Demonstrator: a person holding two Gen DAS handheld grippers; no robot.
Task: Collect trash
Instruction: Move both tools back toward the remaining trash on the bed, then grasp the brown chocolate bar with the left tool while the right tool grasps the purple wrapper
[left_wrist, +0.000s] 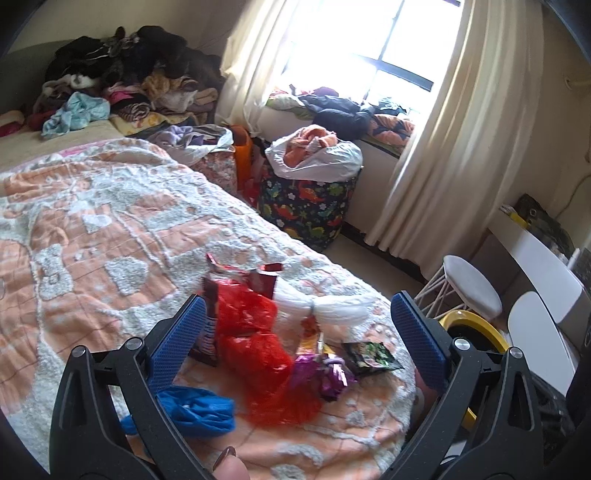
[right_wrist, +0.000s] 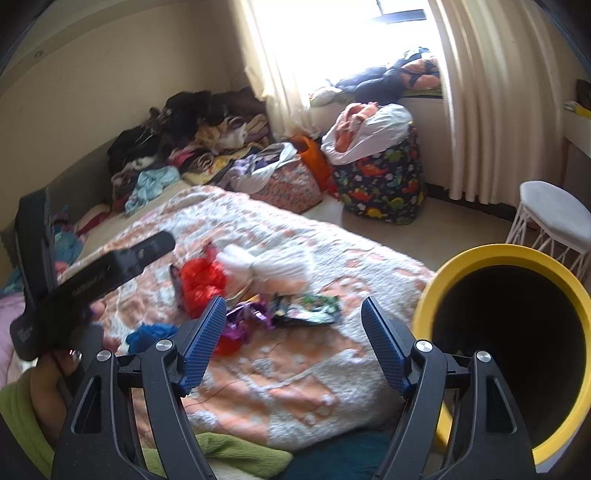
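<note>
While you hold both tools over the bed, your left gripper (left_wrist: 298, 330) stands wide open with nothing between its blue pads, and your right gripper (right_wrist: 293, 339) is likewise spread wide and empty. Trash lies in a loose heap on the orange-and-white bedspread (left_wrist: 92, 236) ahead of both. Nearest your left gripper: a red plastic bag (left_wrist: 255, 343), a blue bag (left_wrist: 199, 408) by the left finger, a purple foil wrapper (left_wrist: 325, 376), a dark green snack packet (left_wrist: 371, 356) and white crumpled plastic (left_wrist: 332, 304). Just right of your right gripper, beside the bed, stands a yellow-rimmed bin (right_wrist: 436, 295), mouth open and dark inside. Farther out: a white stool (right_wrist: 554, 218), a dinosaur-print hamper (right_wrist: 384, 184), piled clothes (right_wrist: 192, 136), curtains (right_wrist: 491, 96).
</note>
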